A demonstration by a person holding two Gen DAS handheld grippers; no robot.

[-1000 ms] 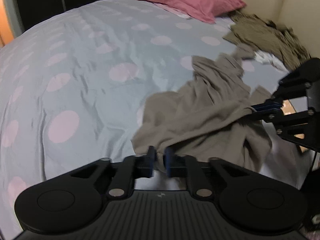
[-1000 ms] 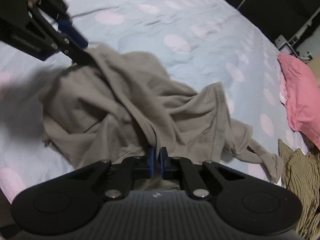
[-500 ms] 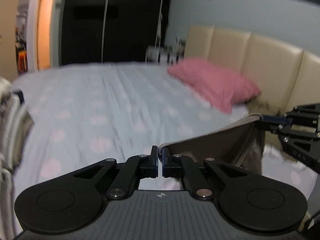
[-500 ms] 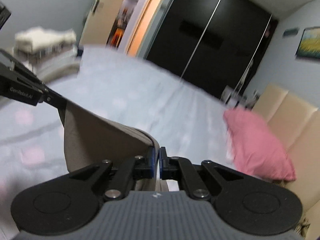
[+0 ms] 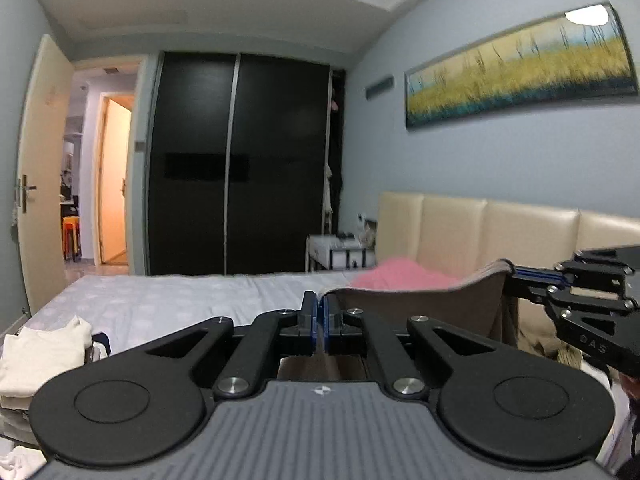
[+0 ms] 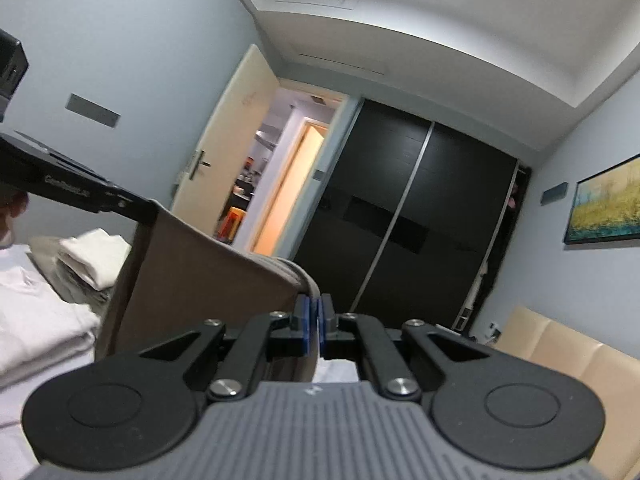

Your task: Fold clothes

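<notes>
Left tool [image 5: 320, 322] and right tool [image 6: 318, 322] each pinch the taupe garment [image 5: 420, 308], stretched between them.

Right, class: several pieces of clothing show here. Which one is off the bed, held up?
The taupe garment, stretched between the left gripper and right gripper. The cream folded clothes lie stacked.

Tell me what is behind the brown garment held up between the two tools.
Above the brown garment's top edge show a pink pillow and the cream headboard. The bed surface directly behind the cloth is covered, so nothing there can be told.
</notes>
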